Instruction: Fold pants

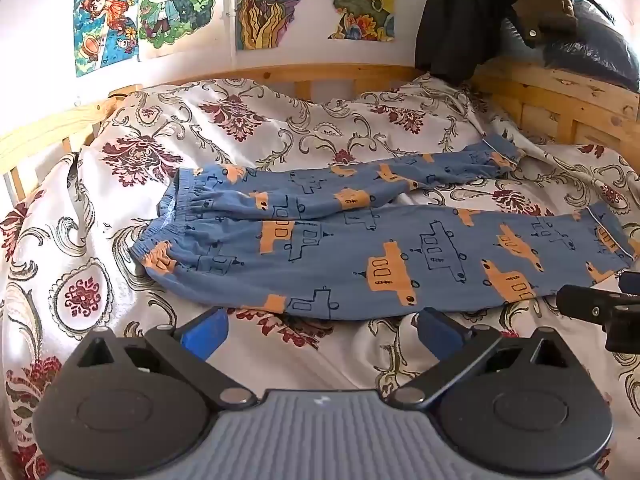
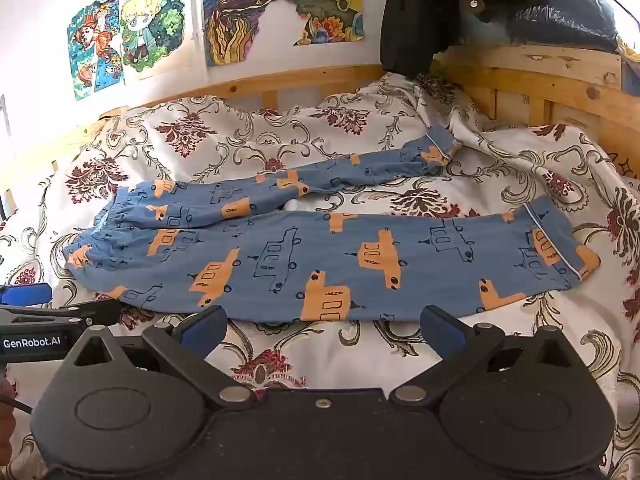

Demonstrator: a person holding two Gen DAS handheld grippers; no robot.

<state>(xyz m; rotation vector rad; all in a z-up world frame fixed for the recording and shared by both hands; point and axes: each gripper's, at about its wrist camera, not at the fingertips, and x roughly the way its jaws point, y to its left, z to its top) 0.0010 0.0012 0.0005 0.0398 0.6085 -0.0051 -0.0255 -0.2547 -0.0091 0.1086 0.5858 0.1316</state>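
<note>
The bed (image 1: 120, 184), with its cream floral cover, fills most of both views, and a wooden rail (image 1: 344, 72) runs behind it below a white wall hung with bright drawings (image 1: 160, 4) in the upper left of the frame; dark clothing (image 1: 452, 24) hangs over the rail at the upper right. The blue pants (image 1: 360, 248) printed with orange cars lie spread flat across the middle of the bed, waistband (image 1: 168, 216) toward the left of the frame and the cuffs toward the right, the two legs parted in a narrow V with the far leg (image 2: 360, 168) angling up to the right. No fold shows, so the task looks to be at its start: bringing one leg over the other and then doubling the length both seem left to do. The left tongs (image 1: 322, 330) hover just short of the near edge of the pants, spread wide and empty. The right tongs (image 2: 324, 326) do likewise, spread wide, holding nothing, near the lower leg's edge.
</note>
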